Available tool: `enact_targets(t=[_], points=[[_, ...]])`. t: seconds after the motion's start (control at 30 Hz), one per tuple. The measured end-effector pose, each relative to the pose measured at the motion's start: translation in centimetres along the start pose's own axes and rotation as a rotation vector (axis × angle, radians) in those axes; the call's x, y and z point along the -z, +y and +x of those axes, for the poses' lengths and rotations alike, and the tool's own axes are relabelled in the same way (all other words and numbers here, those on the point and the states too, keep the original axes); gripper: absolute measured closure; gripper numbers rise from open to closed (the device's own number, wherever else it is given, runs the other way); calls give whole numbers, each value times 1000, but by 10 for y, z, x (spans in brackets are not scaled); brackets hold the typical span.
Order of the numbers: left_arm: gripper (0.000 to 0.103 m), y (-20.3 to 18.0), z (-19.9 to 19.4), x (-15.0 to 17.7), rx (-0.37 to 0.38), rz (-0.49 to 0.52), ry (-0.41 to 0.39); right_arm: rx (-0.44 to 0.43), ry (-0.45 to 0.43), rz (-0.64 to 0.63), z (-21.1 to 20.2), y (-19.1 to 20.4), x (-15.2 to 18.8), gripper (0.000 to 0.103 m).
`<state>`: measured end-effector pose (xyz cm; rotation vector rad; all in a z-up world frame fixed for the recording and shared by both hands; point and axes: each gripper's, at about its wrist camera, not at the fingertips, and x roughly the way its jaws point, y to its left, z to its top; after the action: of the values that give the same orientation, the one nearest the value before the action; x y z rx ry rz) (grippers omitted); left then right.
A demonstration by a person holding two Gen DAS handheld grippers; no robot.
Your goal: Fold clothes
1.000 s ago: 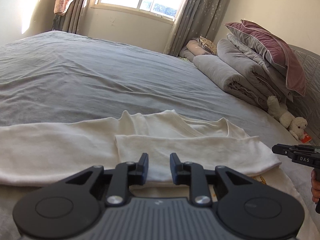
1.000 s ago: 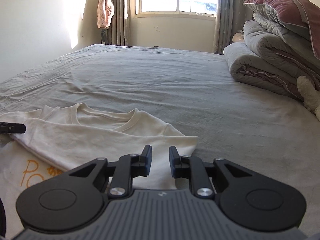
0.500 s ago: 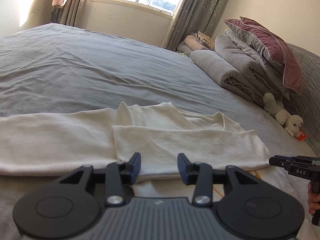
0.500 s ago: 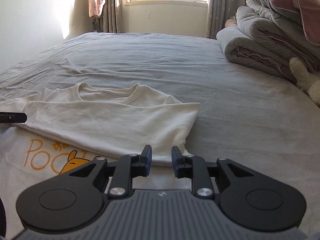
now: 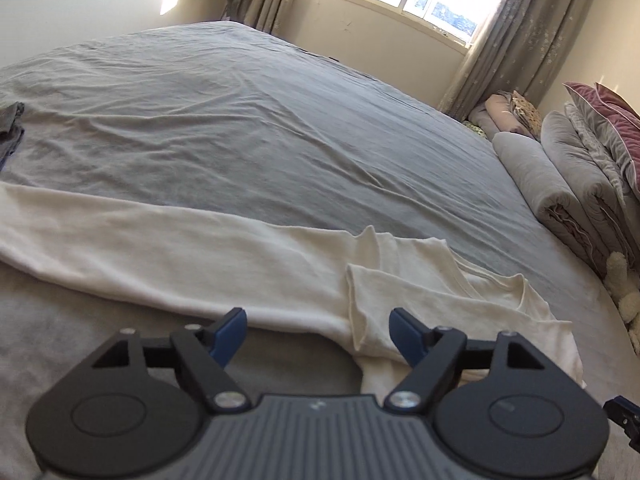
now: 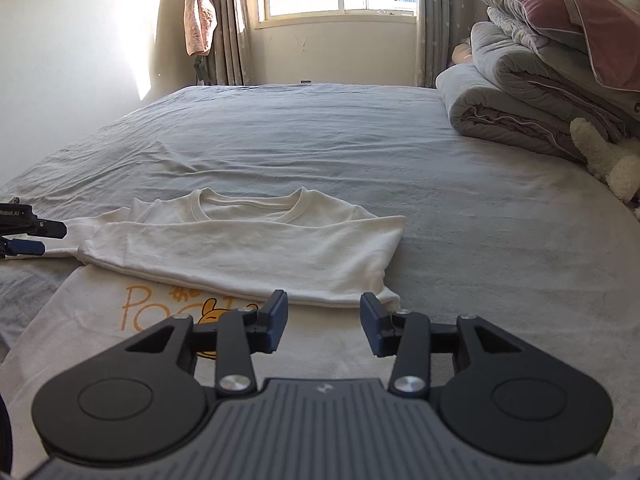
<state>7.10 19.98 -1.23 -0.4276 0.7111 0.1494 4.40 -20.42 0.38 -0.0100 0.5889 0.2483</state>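
Observation:
A cream long-sleeved top (image 6: 248,248) with an orange cartoon print (image 6: 176,304) lies flat on the grey bed; its right sleeve is folded across the chest. In the left wrist view the top (image 5: 420,292) has its other sleeve (image 5: 132,240) stretched out to the left. My left gripper (image 5: 318,330) is open and empty, just above the sleeve's near edge by the folded cuff. My right gripper (image 6: 323,322) is open and empty, over the top just below the folded sleeve's near edge. The left gripper also shows in the right wrist view (image 6: 28,232).
Rolled grey duvets (image 6: 520,100) and a pink pillow (image 6: 560,12) are stacked at the bed's right side, with a white plush toy (image 6: 604,160) below them. A dark garment (image 5: 10,128) lies at the far left. The grey sheet (image 5: 260,128) stretches beyond the top.
Both grippers have opened wider. The left gripper has swung left, so more of the outstretched sleeve shows. The right gripper has drawn back towards the chest print.

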Motion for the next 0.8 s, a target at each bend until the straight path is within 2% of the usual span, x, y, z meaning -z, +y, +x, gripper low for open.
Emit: enact_targets(t=[0.17, 0.33, 0.63, 0.8], points=[[19, 24, 1, -2, -134, -109, 22, 7, 17, 40, 3, -2, 4, 52], [19, 42, 1, -4, -240, -157, -25, 7, 30, 39, 7, 1, 8, 46], [20, 85, 10, -18, -323, -301, -163, -1, 22, 40, 16, 6, 7, 43], [20, 111, 13, -18, -274, -412, -268, -15, 19, 39, 21, 11, 6, 42]])
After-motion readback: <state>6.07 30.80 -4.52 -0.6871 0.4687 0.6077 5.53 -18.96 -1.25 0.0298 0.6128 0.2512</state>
